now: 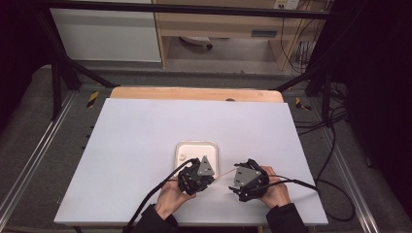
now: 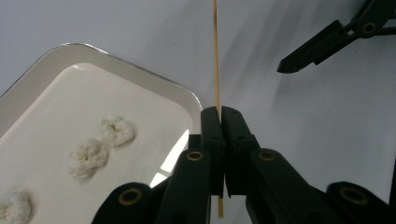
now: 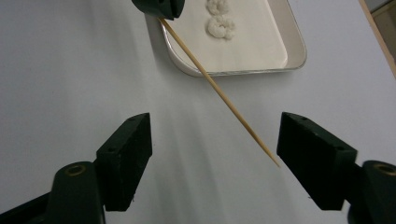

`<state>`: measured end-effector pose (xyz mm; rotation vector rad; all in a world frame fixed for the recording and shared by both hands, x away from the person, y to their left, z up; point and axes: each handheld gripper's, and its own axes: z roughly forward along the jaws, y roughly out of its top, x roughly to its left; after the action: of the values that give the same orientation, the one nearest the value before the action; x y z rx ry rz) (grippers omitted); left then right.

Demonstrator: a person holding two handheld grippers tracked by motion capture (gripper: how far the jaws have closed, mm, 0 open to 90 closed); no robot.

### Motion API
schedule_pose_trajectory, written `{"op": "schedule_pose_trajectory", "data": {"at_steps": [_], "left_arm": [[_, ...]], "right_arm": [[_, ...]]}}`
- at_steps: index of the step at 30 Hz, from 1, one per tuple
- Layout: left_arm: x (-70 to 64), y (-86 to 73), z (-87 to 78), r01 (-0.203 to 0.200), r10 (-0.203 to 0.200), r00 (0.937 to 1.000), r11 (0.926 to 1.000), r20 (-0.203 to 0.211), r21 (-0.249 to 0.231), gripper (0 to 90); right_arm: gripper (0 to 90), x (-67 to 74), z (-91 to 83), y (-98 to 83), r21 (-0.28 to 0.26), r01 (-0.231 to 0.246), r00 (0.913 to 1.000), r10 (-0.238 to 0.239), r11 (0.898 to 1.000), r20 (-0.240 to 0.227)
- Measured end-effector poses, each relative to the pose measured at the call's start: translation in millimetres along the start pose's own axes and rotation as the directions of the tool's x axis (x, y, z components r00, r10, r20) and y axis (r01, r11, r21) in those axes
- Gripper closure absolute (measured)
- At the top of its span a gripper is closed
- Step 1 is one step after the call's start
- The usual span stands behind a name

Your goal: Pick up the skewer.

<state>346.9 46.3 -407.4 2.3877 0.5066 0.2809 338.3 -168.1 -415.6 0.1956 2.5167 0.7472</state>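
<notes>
Pinching the wooden skewer (image 2: 216, 51) squarely, the left gripper (image 1: 195, 178) clamps its jaws on it beside the white tray (image 1: 214, 148) with its pale dough pieces (image 2: 116, 130); the stick should stay level and steady; its long axis runs across the table, sharp tip toward the right gripper (image 3: 215, 154), whose jaws stand apart, the tip lying between them untouched.

The left hand-held gripper (image 2: 220, 114) is clamped tight, while the right hand-held gripper (image 3: 212, 140) faces it, jaws apart.
</notes>
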Motion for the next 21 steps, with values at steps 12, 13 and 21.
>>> {"op": "schedule_pose_trajectory", "data": {"at_steps": [12,13,21], "left_arm": [[-5.1,8.4,3.4,-0.025,0.024,0.9994,0.9995,0.027,0.018,88.2],[-5.2,9.0,3.6,-0.024,0.023,0.9992,0.9996,0.032,0.016,88.2],[-6.9,10.9,3.8,-0.032,0.031,0.9985,0.9992,0.044,0.022,88.2]], "right_arm": [[43.9,0.8,0.8,1.6,0.006,0.111,0.9939,-0.111,0.994,0.000],[47.1,1.5,1.4,1.2,0.011,0.128,0.9918,-0.128,0.992,-0.002],[60.1,3.7,4.7,-0.3,0.033,0.228,0.9735,-0.228,0.973,0.013]]}}
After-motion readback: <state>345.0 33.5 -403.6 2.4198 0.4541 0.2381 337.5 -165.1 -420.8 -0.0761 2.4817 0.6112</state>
